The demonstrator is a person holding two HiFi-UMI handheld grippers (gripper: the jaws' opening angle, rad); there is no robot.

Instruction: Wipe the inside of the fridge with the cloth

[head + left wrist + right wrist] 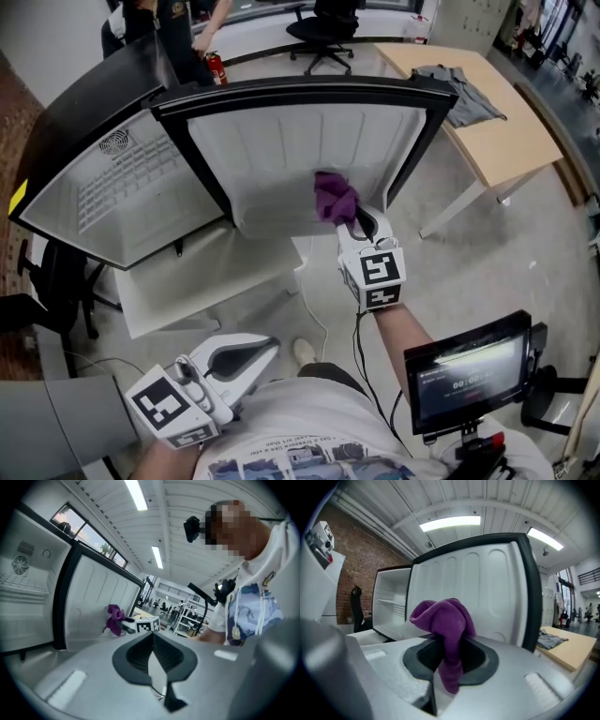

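Note:
The fridge [122,187] stands open, its white shelved inside at the left and its door [300,141] swung wide in the middle. My right gripper [361,223] is shut on a purple cloth [335,197], which bunches against the lower part of the door's white inner liner. In the right gripper view the cloth [445,625] rises from between the jaws in front of the door [487,588]. My left gripper [267,347] hangs low by my body, away from the fridge, shut on nothing. Its own view shows the cloth [114,619] and the door [98,602] ahead.
A wooden table [497,141] with a grey garment [464,94] stands right of the door. A white panel [187,281] lies on the floor below the fridge. An office chair [323,33] and a person [169,28] are behind; a small screen [469,370] sits at lower right.

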